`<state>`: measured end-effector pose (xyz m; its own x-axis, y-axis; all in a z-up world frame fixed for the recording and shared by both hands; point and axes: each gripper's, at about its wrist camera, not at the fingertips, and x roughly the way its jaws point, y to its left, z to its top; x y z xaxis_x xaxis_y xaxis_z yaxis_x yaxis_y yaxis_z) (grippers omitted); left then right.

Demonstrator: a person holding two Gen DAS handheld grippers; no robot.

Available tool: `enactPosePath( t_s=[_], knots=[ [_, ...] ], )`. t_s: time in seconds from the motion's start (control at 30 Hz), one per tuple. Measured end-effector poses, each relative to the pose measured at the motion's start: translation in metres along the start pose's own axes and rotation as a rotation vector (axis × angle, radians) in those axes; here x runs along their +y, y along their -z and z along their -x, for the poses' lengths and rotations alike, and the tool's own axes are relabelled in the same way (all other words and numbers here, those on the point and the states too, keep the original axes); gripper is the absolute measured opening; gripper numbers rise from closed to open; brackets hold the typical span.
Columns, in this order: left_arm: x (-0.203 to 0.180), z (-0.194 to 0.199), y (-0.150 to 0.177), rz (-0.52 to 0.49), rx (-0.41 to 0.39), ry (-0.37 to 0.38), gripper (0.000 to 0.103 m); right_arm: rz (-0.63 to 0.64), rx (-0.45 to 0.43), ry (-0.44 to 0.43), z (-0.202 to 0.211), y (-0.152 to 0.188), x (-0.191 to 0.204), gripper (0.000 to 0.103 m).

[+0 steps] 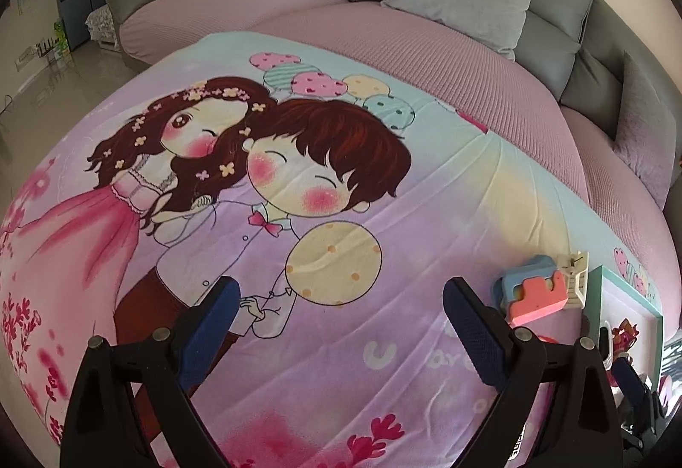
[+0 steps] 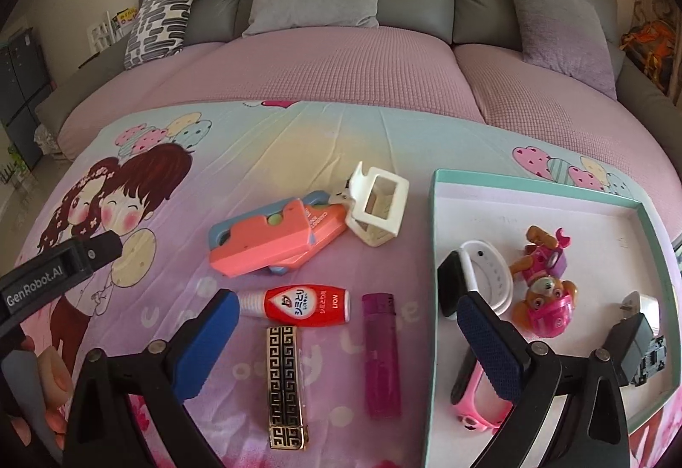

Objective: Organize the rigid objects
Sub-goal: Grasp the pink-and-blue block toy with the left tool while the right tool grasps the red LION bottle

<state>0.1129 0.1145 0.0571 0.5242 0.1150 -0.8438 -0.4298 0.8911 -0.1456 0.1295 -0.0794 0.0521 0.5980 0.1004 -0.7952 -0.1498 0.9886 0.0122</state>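
Left wrist view
Left tongs (image 1: 341,306): spread wide, nothing btwn the blue pads, hanging over the cartoon blanket (image 1: 298,212).
Toy gun (image 1: 533,293): pink/blue, just past the right pad & to its right, lying on the blanket.
White holder (image 1: 575,276): touching the toy gun's far right side; detail too small to tell more.
Tray (image 1: 596,297): teal rim, far right of the tongs, mostly cut off by frame edge.
Sofa (image 1: 426,41): well ahead of the tongs, pink cover, grey cushions at back.

Right wrist view
Right tongs (image 2: 347,310): spread wide, pinching nothing, above the loose items.
Left tongs, 2nd sighting: black body at far left of frame, a hand (image 2: 47,382) below it.
Red bottle (image 2: 307,306): btwn the pads, lying sideways, cap end near the left pad.
Gold-black lighter (image 2: 285,382): below the bottle, nearer the cam, lengthwise.
Purple lighter (image 2: 381,353): right of the gold one, apart from it, lengthwise.
Toy gun + white holder: ahead of the tongs, touching each other; holder tilted.
Tray: right of the tongs; right pad overlaps its left rim in view.
In tray: white watch (image 2: 473,276) just past the right pad, pink band (image 2: 477,404) beside the pad's base, dog figure (image 2: 545,289) right of the watch, black charger (image 2: 635,344) & white plug (image 2: 639,304) far right.
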Motion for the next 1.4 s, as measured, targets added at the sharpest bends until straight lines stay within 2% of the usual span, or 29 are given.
enactPosePath(
  t_s=[0.17,0.37,0.6,0.77,0.9,1.13,1.4],
  knots=[
    [-0.005,-0.011,0.003,-0.042,0.035,-0.012,0.096,0.025,0.016,-0.014,-0.012,0.002,0.014,0.103],
    [0.002,-0.015,0.001,-0.019,0.044,-0.018,0.096,0.040,0.048,-0.031,-0.026,0.007,0.024,0.103],
    [0.006,-0.023,0.001,-0.010,0.061,-0.029,0.096,0.041,0.044,-0.037,-0.035,0.009,0.029,0.103],
    [0.000,-0.026,0.003,-0.029,0.073,-0.023,0.096,0.054,0.035,-0.013,-0.039,0.010,0.030,0.095],
    [-0.005,-0.029,0.004,-0.046,0.081,-0.024,0.096,0.076,0.056,-0.031,-0.043,0.012,0.035,0.085],
    [-0.010,-0.029,0.002,-0.064,0.082,-0.023,0.096,0.050,0.053,-0.032,-0.045,0.012,0.030,0.081],
    [-0.019,-0.027,0.001,-0.087,0.074,-0.011,0.096,0.045,0.058,-0.043,-0.041,0.011,0.025,0.080]
  ],
)
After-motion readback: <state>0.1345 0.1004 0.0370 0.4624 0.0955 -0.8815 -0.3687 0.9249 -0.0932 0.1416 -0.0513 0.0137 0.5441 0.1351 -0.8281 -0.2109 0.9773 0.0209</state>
